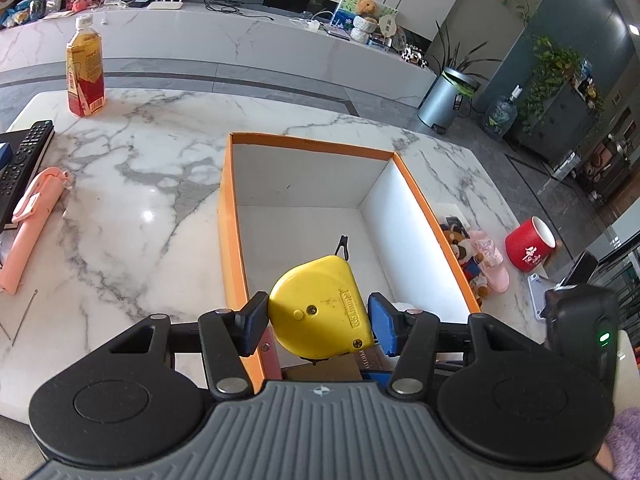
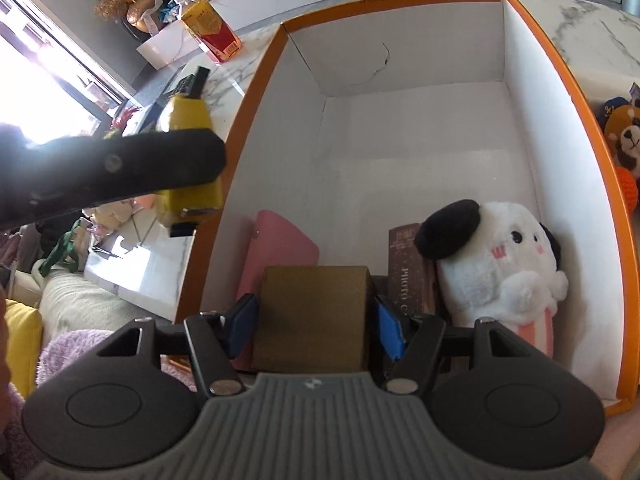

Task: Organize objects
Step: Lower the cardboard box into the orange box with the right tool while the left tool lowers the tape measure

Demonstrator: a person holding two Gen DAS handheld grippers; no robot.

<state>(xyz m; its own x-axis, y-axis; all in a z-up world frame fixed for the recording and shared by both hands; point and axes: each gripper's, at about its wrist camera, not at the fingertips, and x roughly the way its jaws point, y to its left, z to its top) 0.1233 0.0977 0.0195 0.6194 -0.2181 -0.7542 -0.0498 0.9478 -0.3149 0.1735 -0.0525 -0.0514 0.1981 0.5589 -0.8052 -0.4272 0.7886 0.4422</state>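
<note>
My left gripper [image 1: 318,322] is shut on a yellow tape measure [image 1: 320,308] and holds it over the near end of the orange-rimmed white box [image 1: 226,216]. My right gripper [image 2: 314,322] is shut on a brown cardboard box [image 2: 314,316] inside the same orange box [image 2: 256,92]. In the right wrist view a white plush toy [image 2: 508,264], a brown photo book [image 2: 408,268] and a pink flat item [image 2: 276,256] lie in the box. The left gripper's body and the tape measure [image 2: 188,168] show at the left there.
On the marble table stand a tea bottle [image 1: 85,68], a black remote [image 1: 24,160] and a pink selfie stick [image 1: 28,224] at the left. A plush toy [image 1: 472,260], pink item and red cup [image 1: 530,250] lie right of the box. A sofa edge [image 2: 72,300] is near.
</note>
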